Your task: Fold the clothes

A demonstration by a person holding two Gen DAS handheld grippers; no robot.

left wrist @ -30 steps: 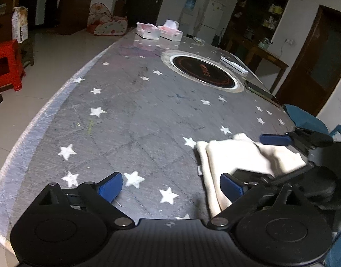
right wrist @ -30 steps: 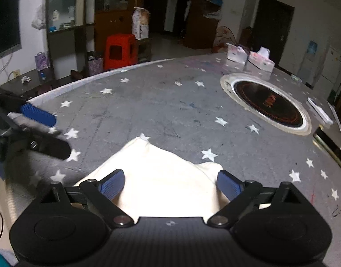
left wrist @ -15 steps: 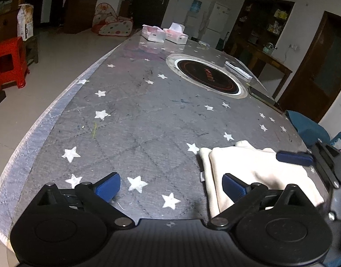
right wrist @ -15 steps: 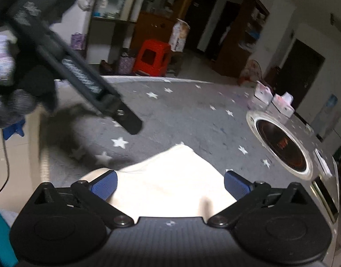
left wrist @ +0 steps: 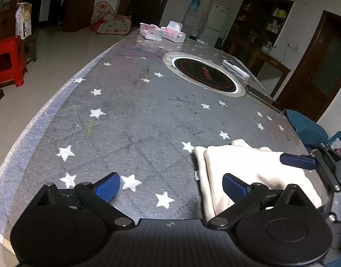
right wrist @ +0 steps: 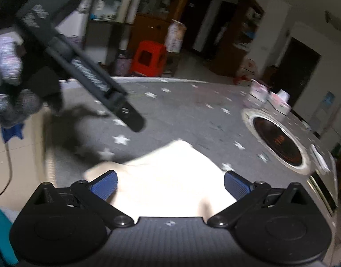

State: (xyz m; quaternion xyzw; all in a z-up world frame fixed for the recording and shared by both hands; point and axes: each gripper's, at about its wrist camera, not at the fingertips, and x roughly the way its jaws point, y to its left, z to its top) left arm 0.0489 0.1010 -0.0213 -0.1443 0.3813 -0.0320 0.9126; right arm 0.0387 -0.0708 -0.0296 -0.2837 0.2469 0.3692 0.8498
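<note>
A folded cream garment [left wrist: 248, 169] lies on the grey star-patterned tablecloth [left wrist: 137, 115] near the table's front right corner. My left gripper [left wrist: 170, 184] hangs open above the cloth, its right pad over the garment's left edge, nothing between the fingers. The right gripper shows at the right edge of the left wrist view, one blue fingertip [left wrist: 297, 161] over the garment's far side. In the right wrist view the same garment [right wrist: 170, 182] spreads below my open right gripper [right wrist: 170, 183]. The left gripper's body [right wrist: 81, 66], held in a gloved hand [right wrist: 8, 89], crosses the upper left.
A round black induction hob [left wrist: 203, 73] is set into the middle of the table. Two tissue boxes [left wrist: 161, 32] stand at the far end, a white flat box [left wrist: 236, 67] beside the hob. A red stool [left wrist: 8, 61] stands on the floor left, a blue chair [left wrist: 306, 126] right.
Both grippers have lifted up and back from the garment. The right gripper has swung away to the right edge of the left view; the right view has tilted up and blurs.
</note>
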